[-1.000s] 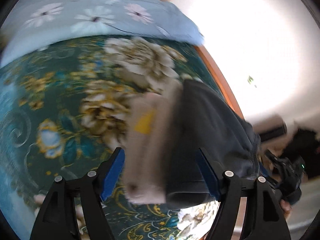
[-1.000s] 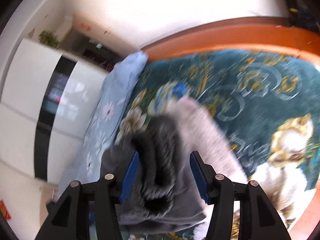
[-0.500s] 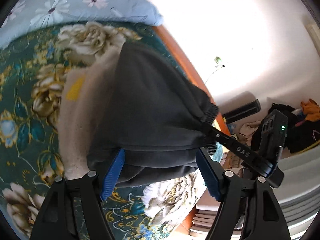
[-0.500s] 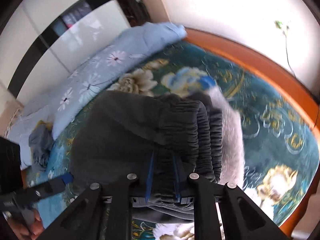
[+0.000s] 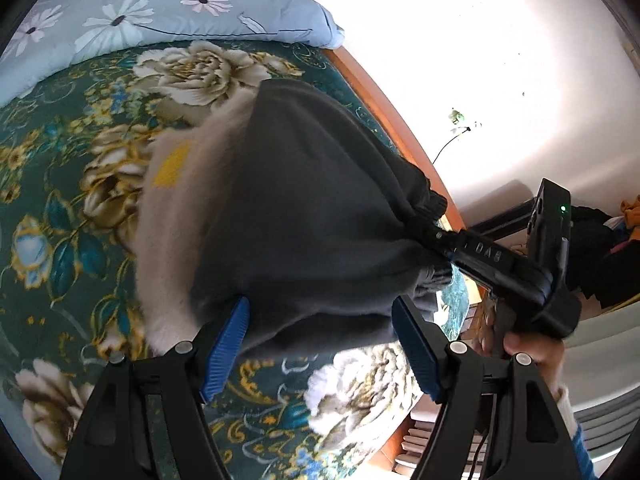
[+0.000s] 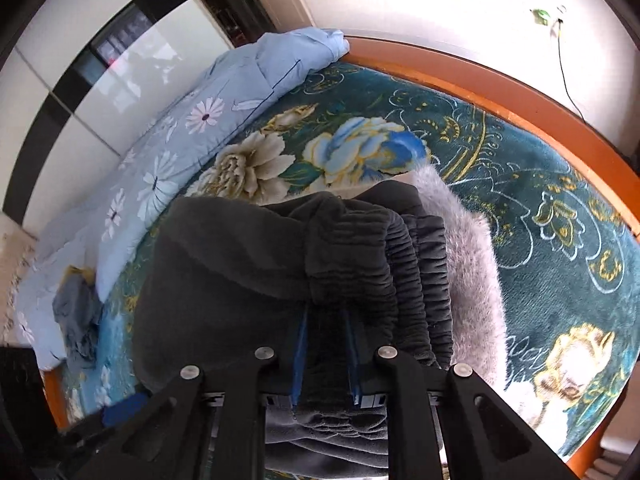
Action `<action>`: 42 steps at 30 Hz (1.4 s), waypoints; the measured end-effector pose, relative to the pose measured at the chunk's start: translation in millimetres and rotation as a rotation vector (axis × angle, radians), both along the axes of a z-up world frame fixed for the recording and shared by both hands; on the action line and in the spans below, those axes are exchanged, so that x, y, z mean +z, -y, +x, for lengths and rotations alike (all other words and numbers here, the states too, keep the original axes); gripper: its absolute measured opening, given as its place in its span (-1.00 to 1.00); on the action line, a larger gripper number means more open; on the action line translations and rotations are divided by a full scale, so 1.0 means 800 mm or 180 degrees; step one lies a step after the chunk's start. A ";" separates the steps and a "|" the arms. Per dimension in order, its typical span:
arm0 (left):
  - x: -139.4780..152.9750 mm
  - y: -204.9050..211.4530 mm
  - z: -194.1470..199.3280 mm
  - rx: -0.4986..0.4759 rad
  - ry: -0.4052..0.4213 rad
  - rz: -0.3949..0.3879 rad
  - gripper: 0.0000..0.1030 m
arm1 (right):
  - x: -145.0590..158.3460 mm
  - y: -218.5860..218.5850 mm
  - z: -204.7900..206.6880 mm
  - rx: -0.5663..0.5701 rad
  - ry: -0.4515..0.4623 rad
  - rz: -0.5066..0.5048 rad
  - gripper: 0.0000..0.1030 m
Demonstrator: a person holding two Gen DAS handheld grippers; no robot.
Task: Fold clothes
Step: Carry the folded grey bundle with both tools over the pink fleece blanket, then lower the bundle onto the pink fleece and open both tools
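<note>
Dark grey fleece trousers (image 5: 304, 216) are folded into a thick bundle with their elastic waistband (image 6: 412, 276) toward the right wrist camera. The bundle sits on a fluffy pale garment (image 5: 168, 216) with a yellow patch, which shows as grey-white fur in the right wrist view (image 6: 472, 264). My right gripper (image 6: 324, 344) is shut on the trousers' waistband end and appears at the right of the left wrist view (image 5: 480, 256). My left gripper (image 5: 320, 344) is open, with its blue pads (image 5: 226, 344) on either side of the bundle's near edge.
The clothes lie on a bed with a dark green floral blanket (image 5: 60, 184) and an orange wooden frame (image 6: 500, 88). A light blue daisy-print quilt (image 6: 208, 100) lies along one side. A grey crumpled cloth (image 6: 76, 316) lies on the quilt. White wall beyond.
My right gripper closed on the waistband end of the trousers. The dark bundle moved nearer to my open left gripper, and both views shifted over the bed.
</note>
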State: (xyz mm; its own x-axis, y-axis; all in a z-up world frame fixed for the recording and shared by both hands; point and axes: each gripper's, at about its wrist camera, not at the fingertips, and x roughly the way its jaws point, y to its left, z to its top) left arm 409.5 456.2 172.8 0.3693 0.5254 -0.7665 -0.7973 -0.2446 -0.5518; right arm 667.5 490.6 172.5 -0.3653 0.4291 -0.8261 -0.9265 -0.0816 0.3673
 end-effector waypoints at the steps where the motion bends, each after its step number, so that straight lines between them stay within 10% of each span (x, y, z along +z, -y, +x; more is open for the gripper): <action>1: 0.000 0.009 -0.002 0.0019 -0.0016 0.0014 0.45 | 0.001 0.003 0.004 -0.0043 -0.0074 0.0007 -0.64; 9: -0.027 0.083 -0.002 0.0201 -0.0054 0.0046 0.45 | 0.034 0.101 0.013 -0.0027 -0.0304 0.0541 -0.33; 29: -0.085 0.150 0.035 0.0518 -0.0378 0.0111 0.77 | -0.063 0.171 -0.049 0.0214 0.0292 -0.0098 1.00; 42: -0.103 0.180 0.019 0.0715 -0.0409 0.0027 0.77 | -0.067 0.190 -0.091 0.0352 0.0668 0.0010 1.00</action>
